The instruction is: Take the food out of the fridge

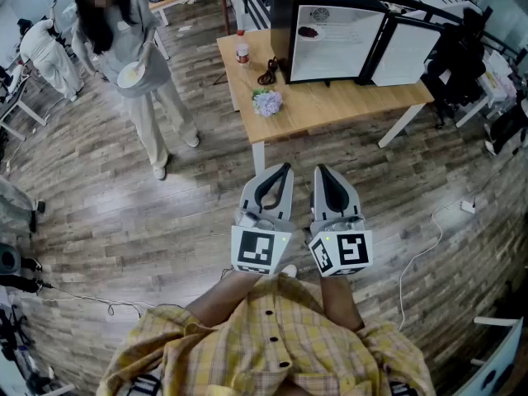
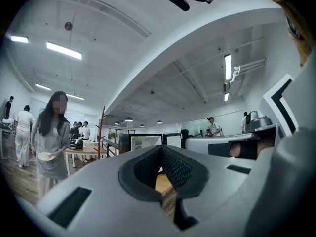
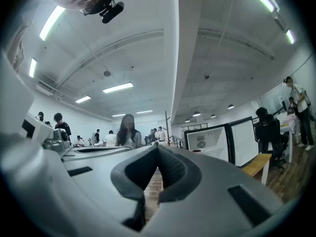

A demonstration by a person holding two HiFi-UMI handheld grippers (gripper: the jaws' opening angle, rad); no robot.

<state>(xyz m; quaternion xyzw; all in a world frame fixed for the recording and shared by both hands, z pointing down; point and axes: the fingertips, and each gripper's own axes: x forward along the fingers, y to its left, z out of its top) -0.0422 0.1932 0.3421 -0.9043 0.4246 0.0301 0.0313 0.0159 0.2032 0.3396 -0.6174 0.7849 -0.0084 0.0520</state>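
Open black fridge [image 1: 283, 23] on table [image 1: 330, 101], dark food [image 1: 308, 31] inside.

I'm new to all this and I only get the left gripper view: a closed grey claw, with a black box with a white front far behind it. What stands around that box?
Observer: That box is the fridge. The head view shows a red-capped bottle on the table, to the fridge's left in that picture.
Operator: Anything else on there?
Observer: A bunch of pale purple flowers lies near the table's front edge.
Operator: And the other claw?
Observer: The right gripper view shows the right claw shut, with nothing between its jaws.
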